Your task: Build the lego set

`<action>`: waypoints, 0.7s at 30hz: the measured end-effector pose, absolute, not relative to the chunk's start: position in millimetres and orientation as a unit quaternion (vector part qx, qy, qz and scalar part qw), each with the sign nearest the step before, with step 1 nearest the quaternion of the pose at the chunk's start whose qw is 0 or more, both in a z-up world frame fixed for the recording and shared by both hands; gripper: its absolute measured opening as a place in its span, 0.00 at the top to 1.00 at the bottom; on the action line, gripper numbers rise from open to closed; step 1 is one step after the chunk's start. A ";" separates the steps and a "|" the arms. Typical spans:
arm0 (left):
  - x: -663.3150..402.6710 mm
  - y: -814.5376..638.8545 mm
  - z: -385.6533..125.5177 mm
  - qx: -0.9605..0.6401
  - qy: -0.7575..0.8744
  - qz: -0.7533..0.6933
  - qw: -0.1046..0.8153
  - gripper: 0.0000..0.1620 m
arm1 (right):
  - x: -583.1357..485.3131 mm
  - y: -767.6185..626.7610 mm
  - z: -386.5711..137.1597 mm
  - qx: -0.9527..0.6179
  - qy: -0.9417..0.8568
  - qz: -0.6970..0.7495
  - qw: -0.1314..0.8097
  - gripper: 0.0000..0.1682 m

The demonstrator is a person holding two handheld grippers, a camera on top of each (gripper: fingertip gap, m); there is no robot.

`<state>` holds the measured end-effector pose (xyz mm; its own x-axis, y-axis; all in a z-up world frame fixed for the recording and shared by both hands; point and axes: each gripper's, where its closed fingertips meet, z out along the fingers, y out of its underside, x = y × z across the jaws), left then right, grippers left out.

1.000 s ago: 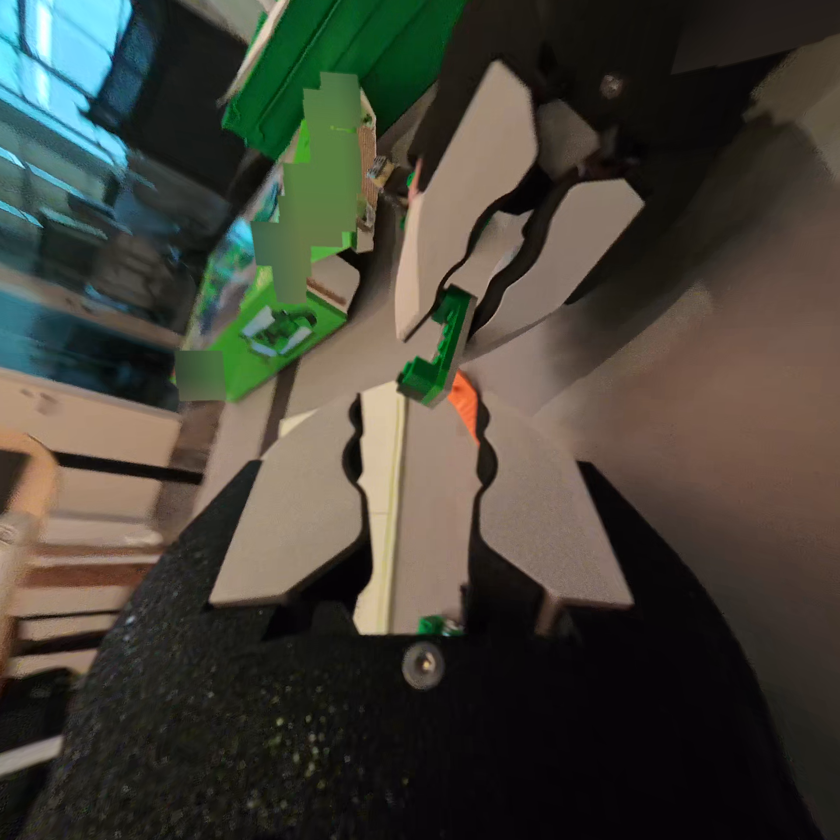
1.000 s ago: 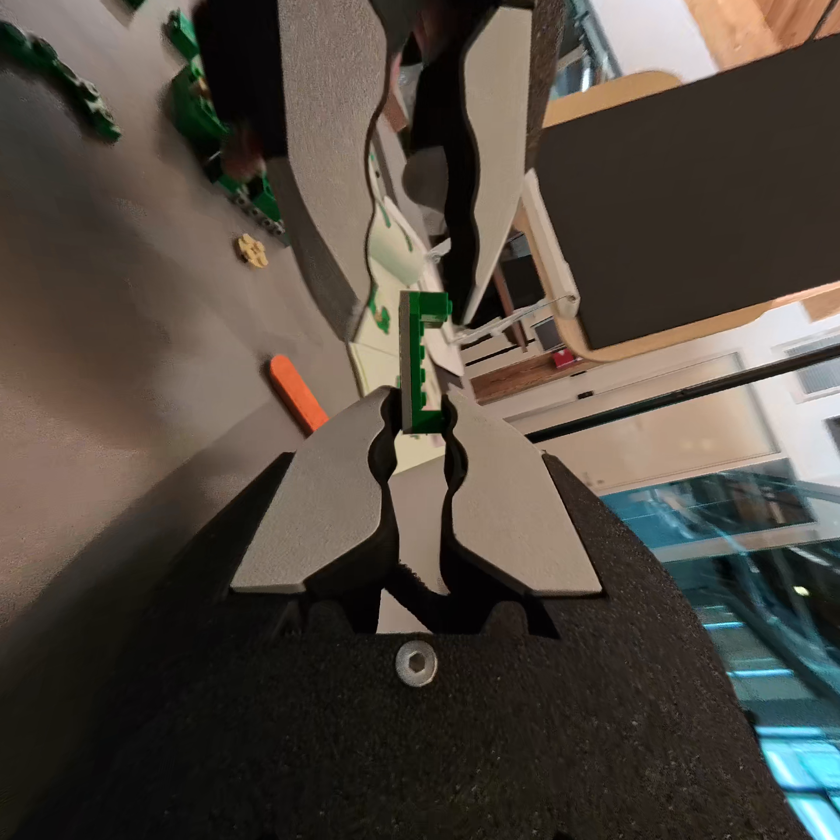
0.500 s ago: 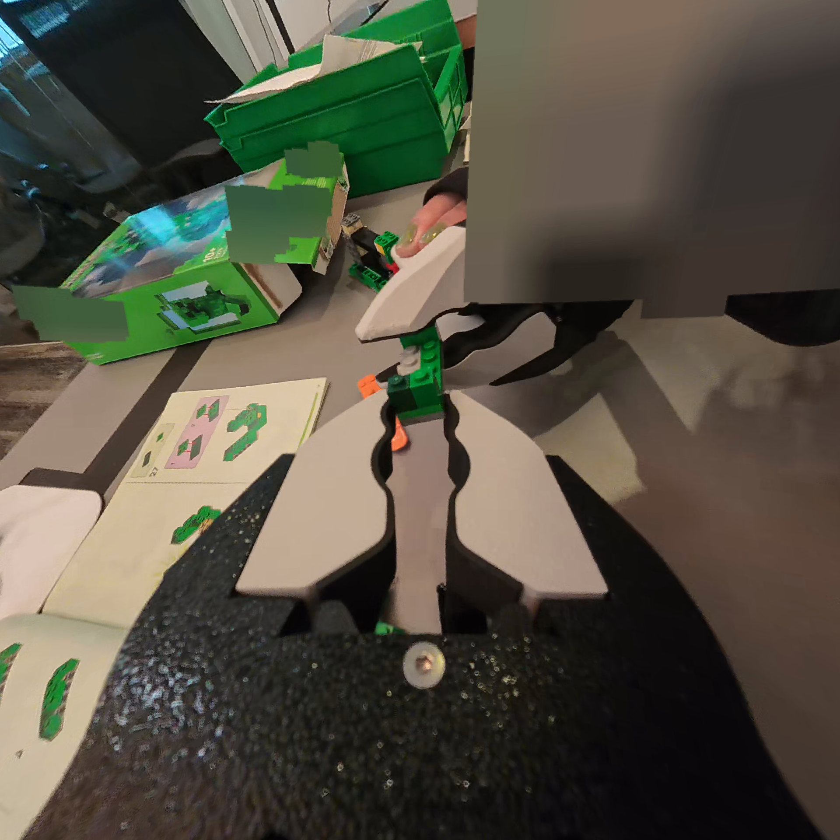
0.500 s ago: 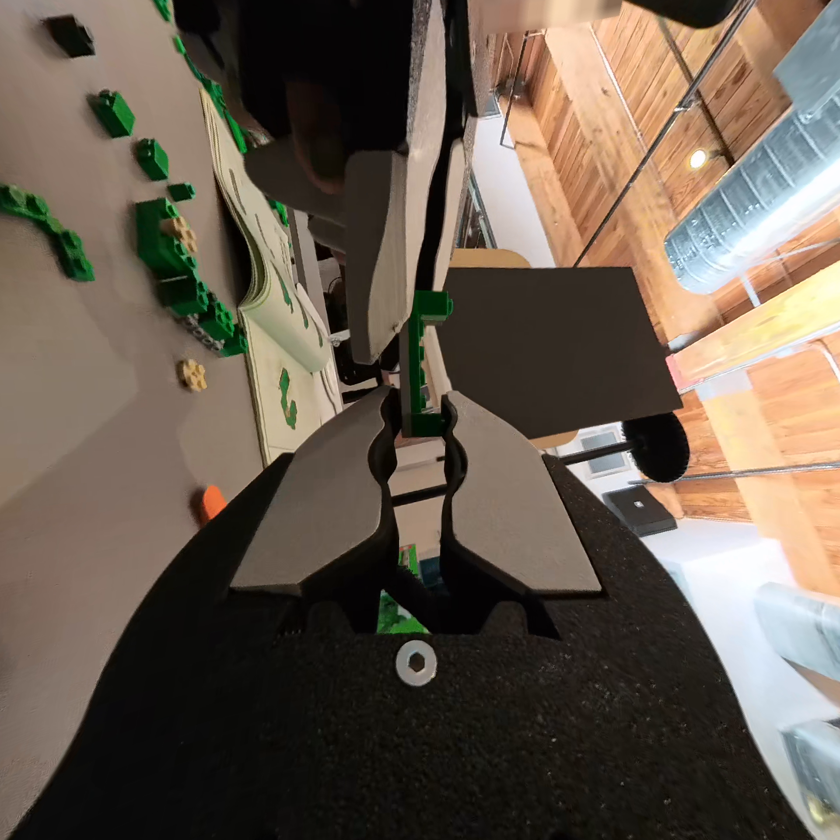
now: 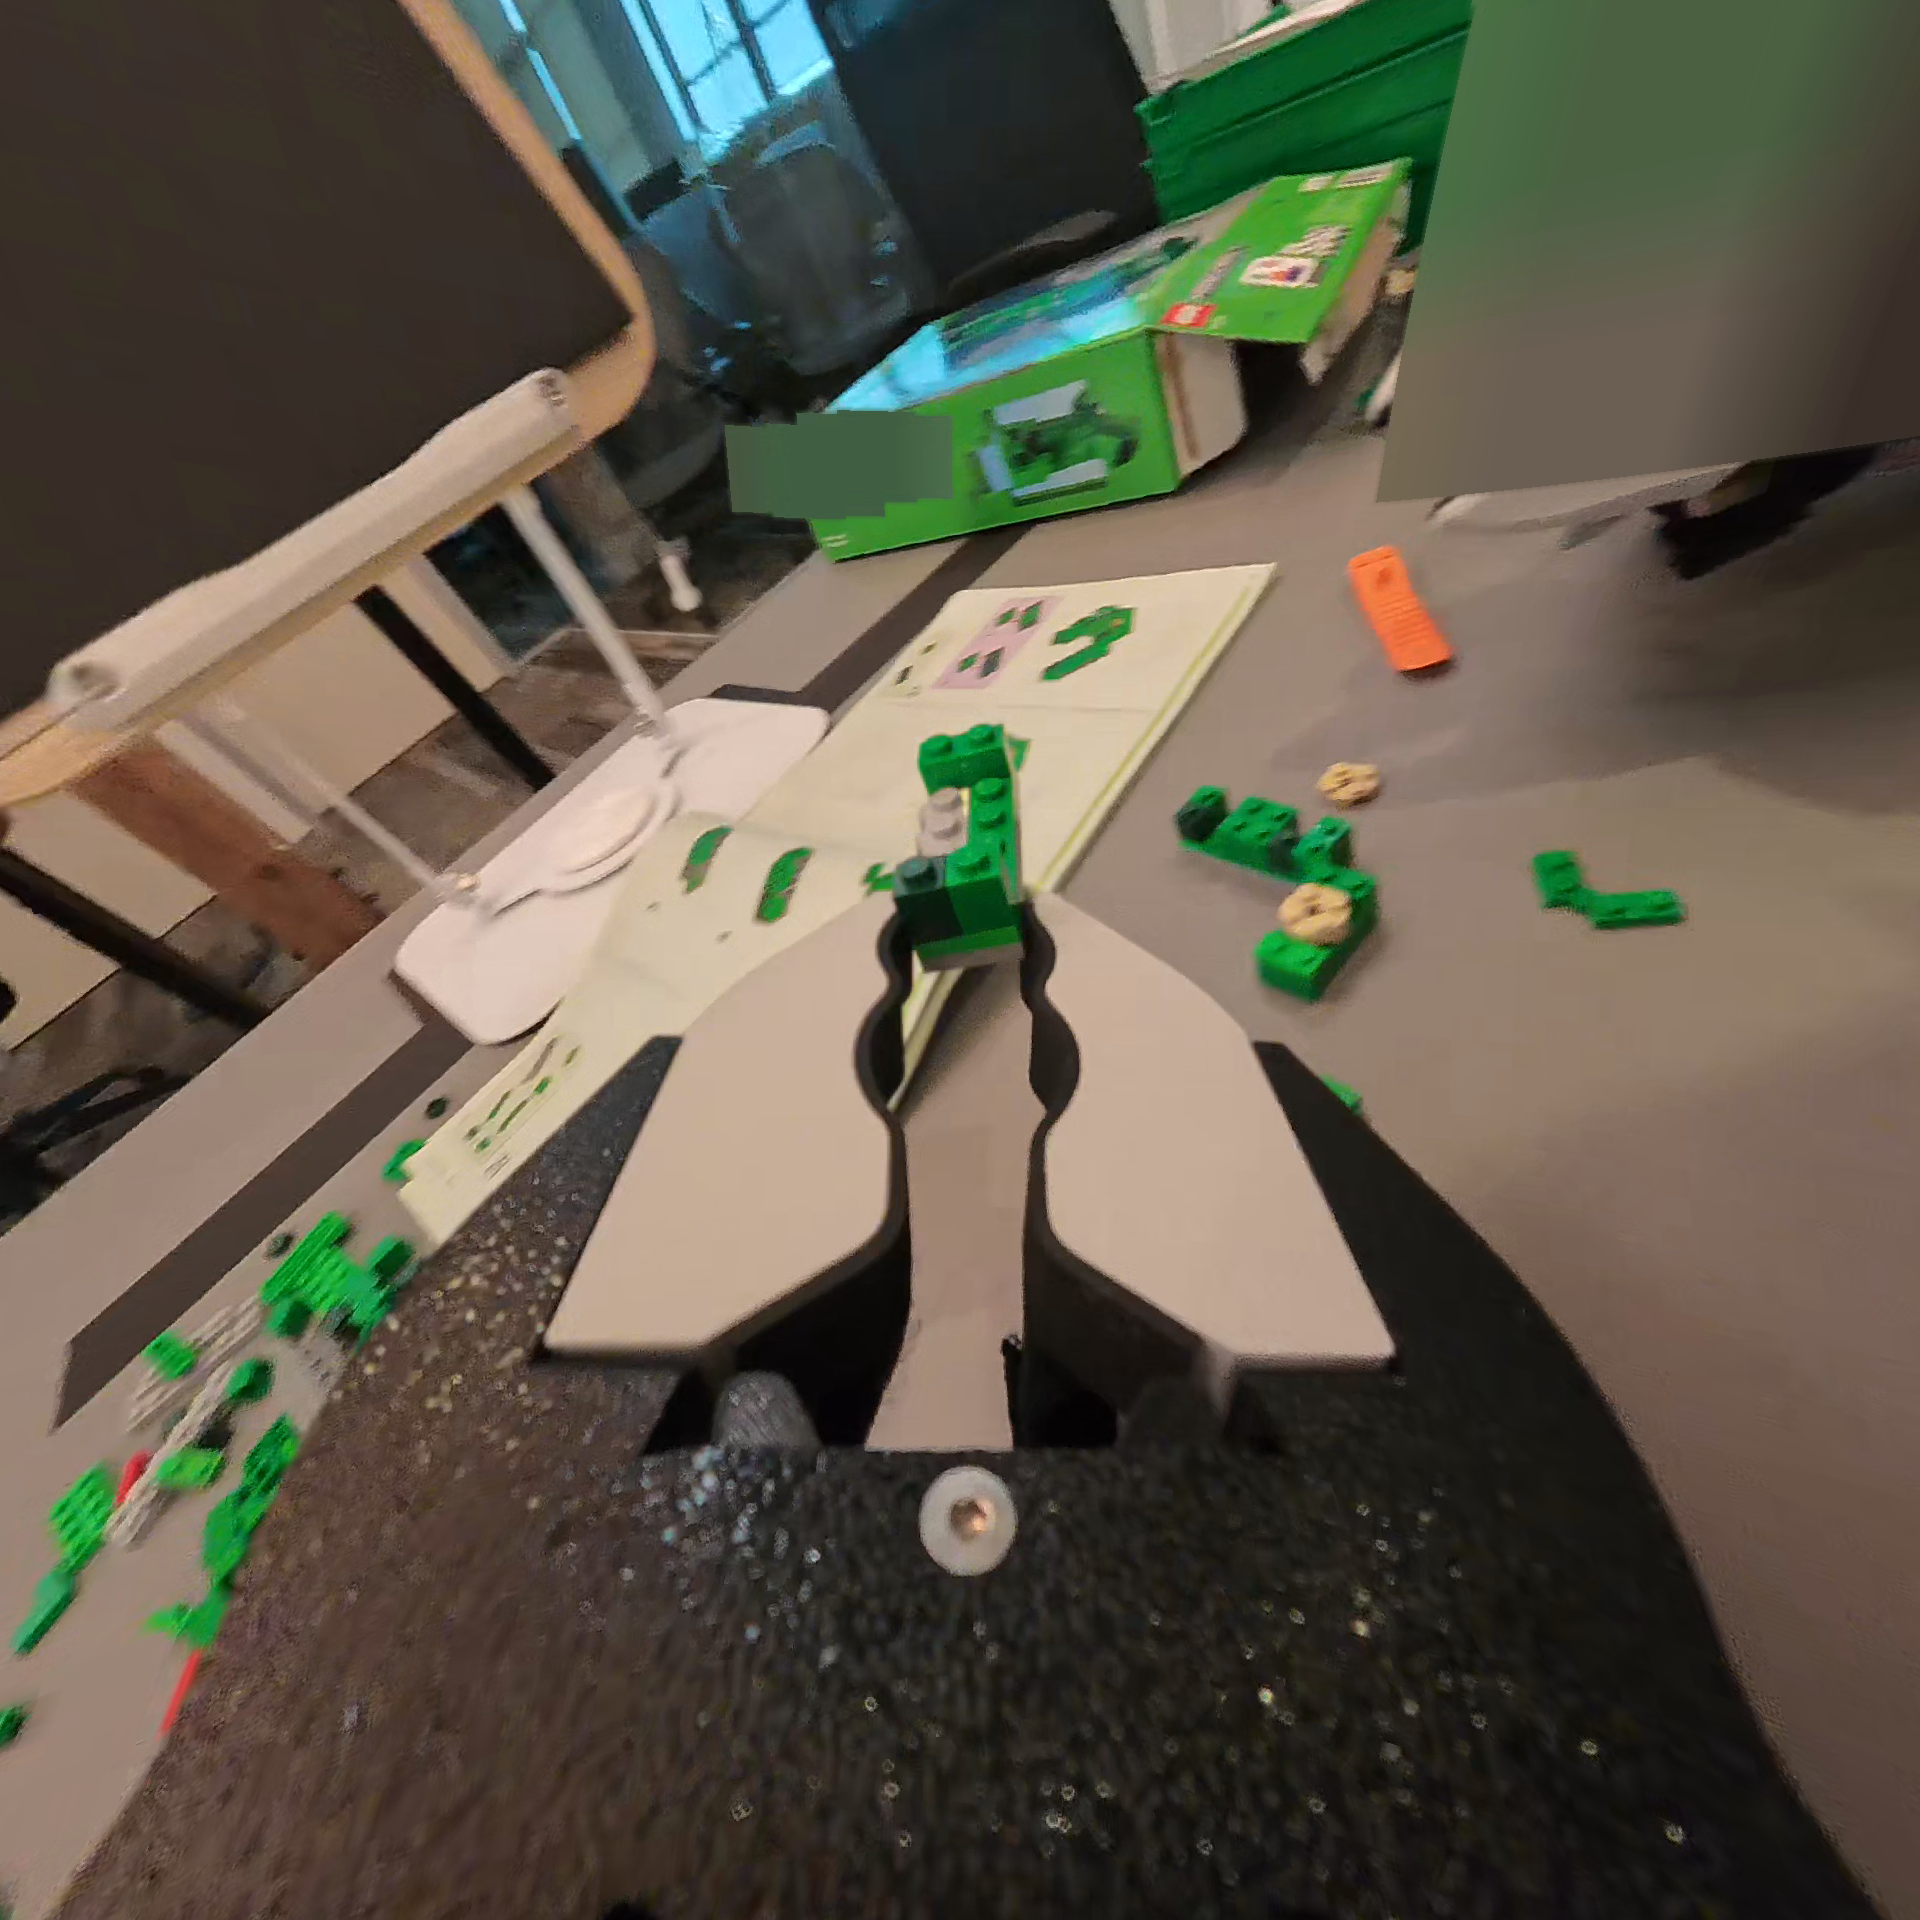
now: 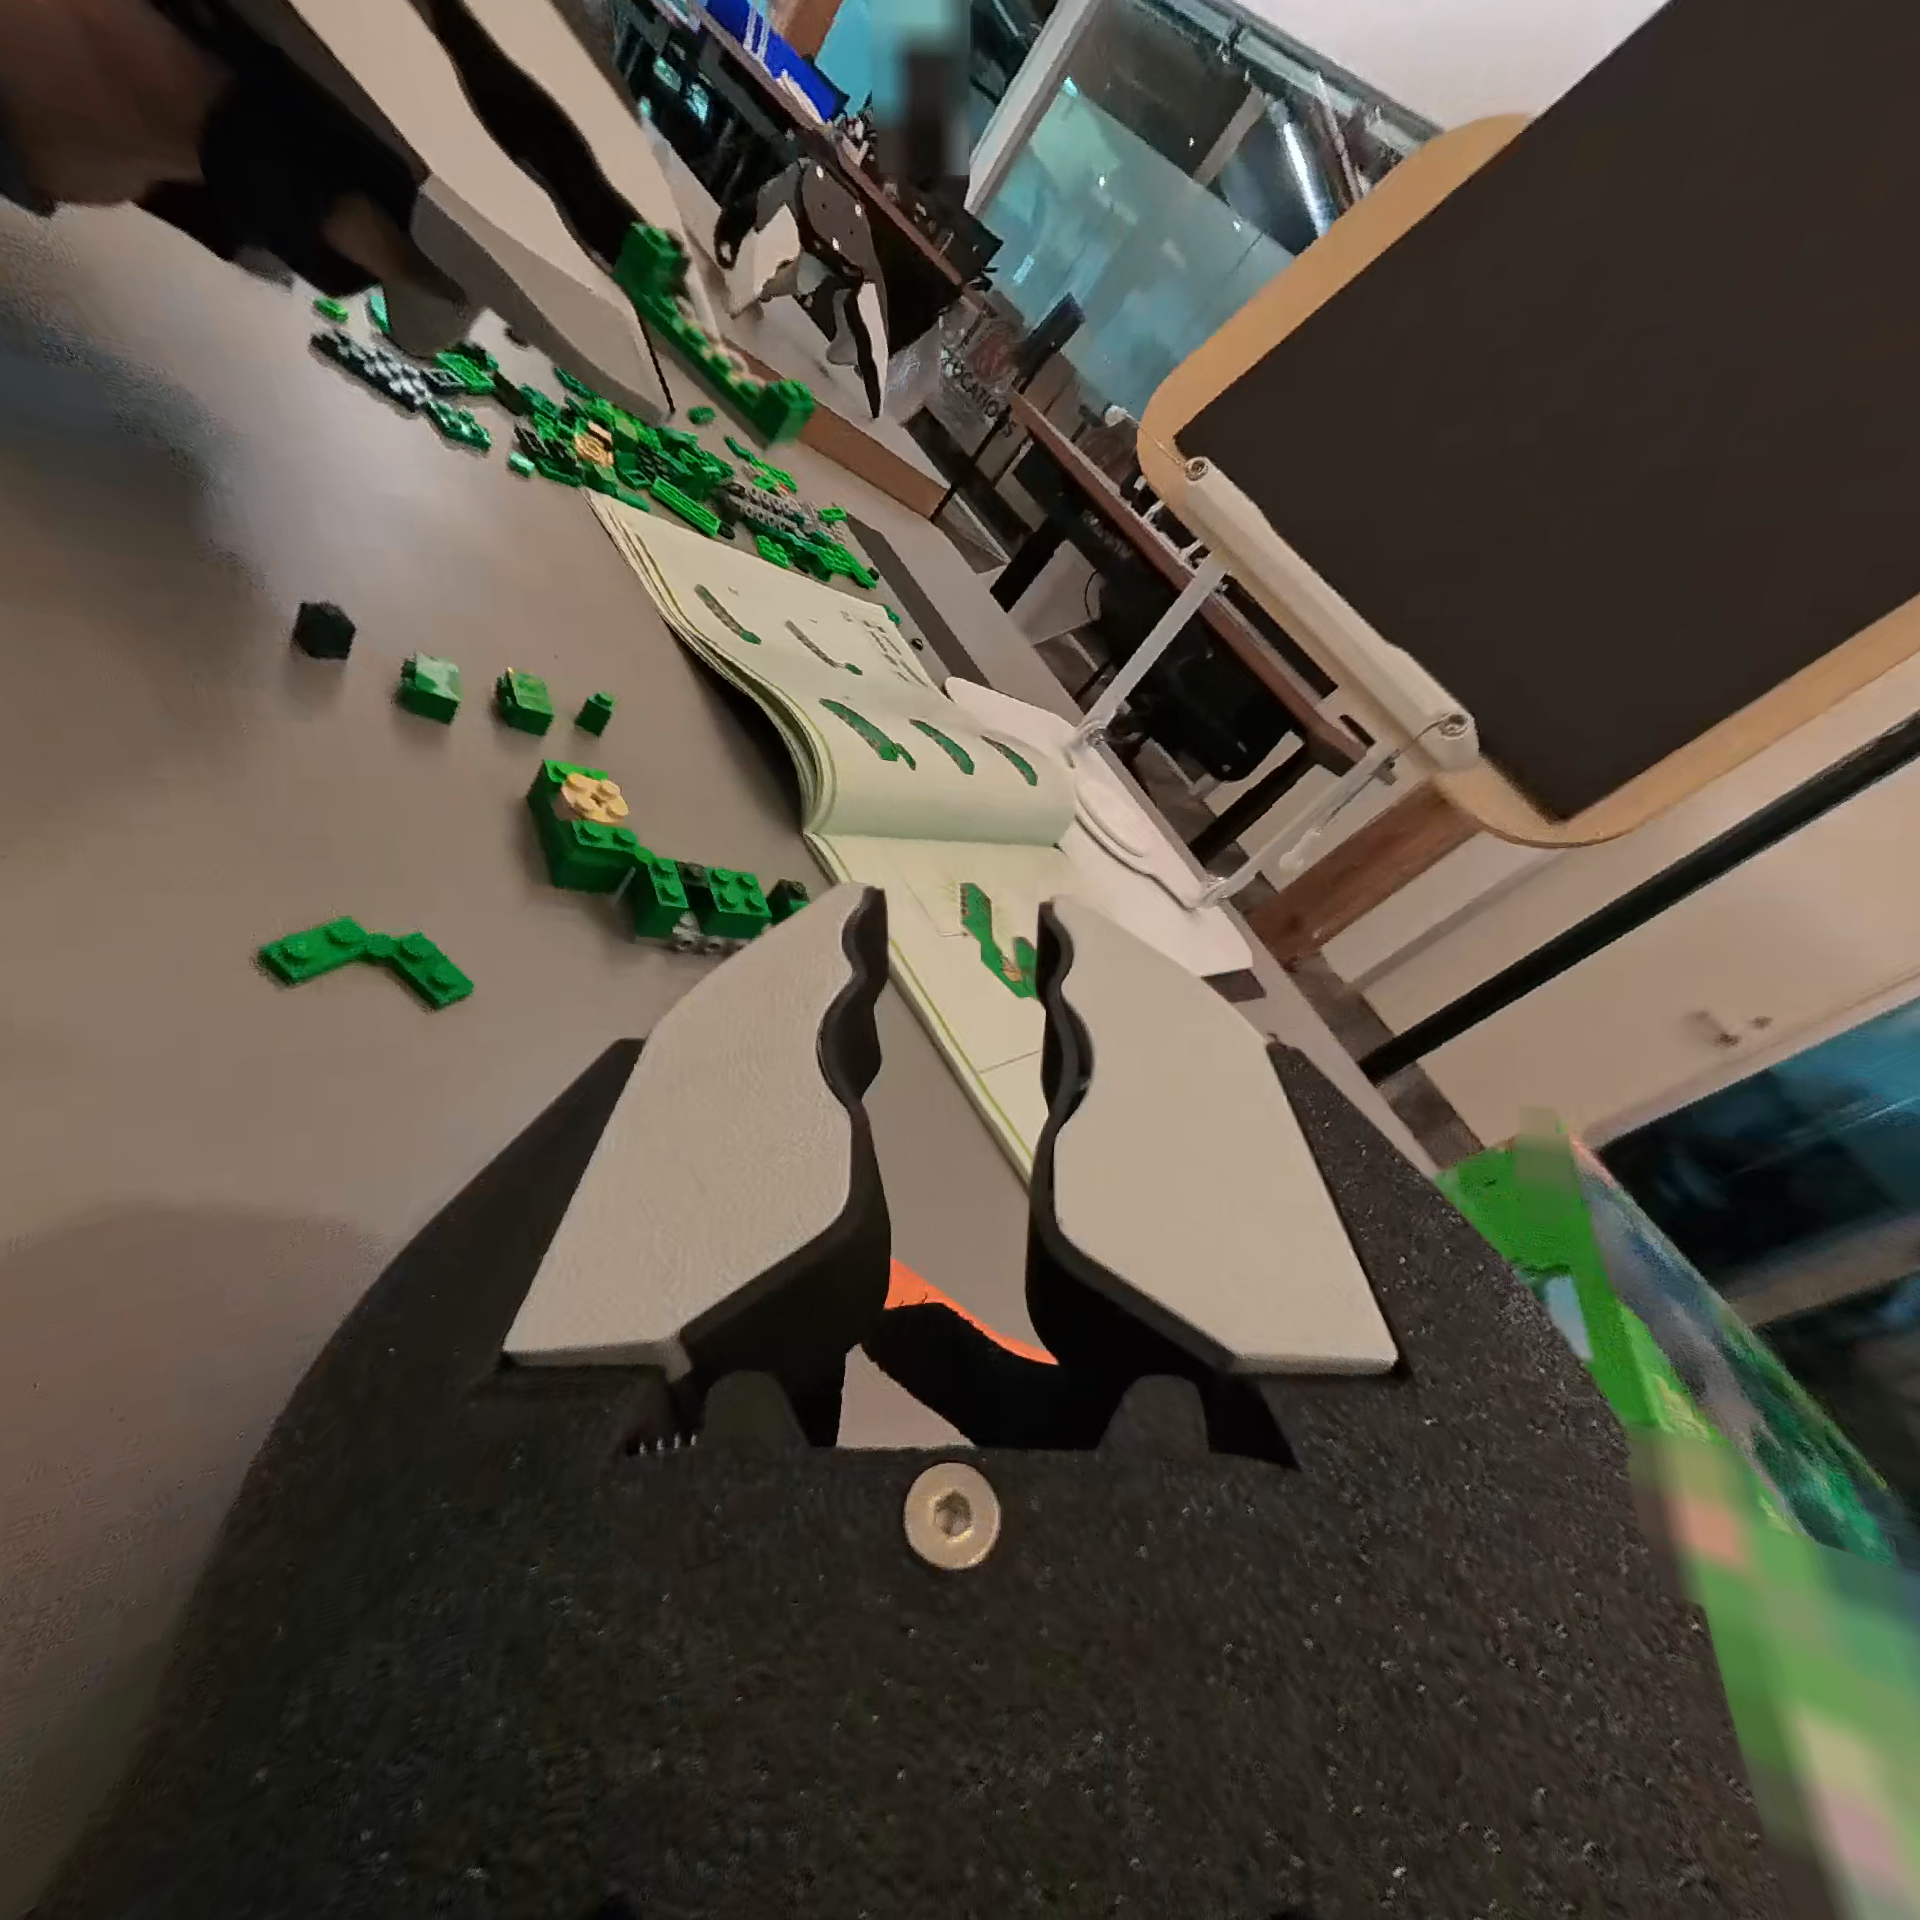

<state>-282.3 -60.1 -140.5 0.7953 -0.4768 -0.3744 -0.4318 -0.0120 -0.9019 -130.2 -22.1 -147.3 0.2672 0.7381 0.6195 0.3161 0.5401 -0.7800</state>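
Note:
My left gripper (image 5: 961,920) is shut on the base of a green lego assembly (image 5: 971,831) with a grey stud, which stands up from the tips above the open instruction booklet (image 5: 1122,665). My right gripper (image 6: 961,935) is open and empty, low over the booklet (image 6: 862,769). In the right wrist view the left gripper's fingers (image 6: 561,281) show at the top left with the green assembly (image 6: 717,343). A bent green build with tan round pieces (image 5: 1299,883) (image 6: 644,852) lies on the grey table.
An angled green plate (image 5: 1605,894) (image 6: 364,956), small cubes (image 6: 431,686) and a pile of loose bricks (image 6: 665,457) (image 5: 208,1403) lie on the table. An orange brick separator (image 5: 1397,608), the green set box (image 5: 1039,416) and a white lamp base (image 5: 613,862) stand around.
The left gripper closed on the green assembly while the right still held it. The right gripper has let go and the two have moved apart; the assembly stays with the left.

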 end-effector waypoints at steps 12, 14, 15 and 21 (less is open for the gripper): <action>-284.7 -81.3 -159.9 -0.697 0.379 -0.119 0.597 0.89 | -156.5 -15.6 -141.5 -0.463 -0.541 0.138 0.688 0.91; -277.6 -86.3 -167.7 -0.699 0.391 -0.158 0.578 0.89 | -153.6 -11.9 -141.2 -0.467 -0.534 0.134 0.692 0.91; -275.4 -87.4 -169.5 -0.697 0.392 -0.171 0.576 0.89 | -152.7 -10.9 -141.6 -0.470 -0.531 0.136 0.692 0.91; -272.0 -89.3 -171.5 -0.691 0.405 -0.162 0.576 0.88 | -152.0 -7.3 -143.8 -0.481 -0.525 0.153 0.686 0.92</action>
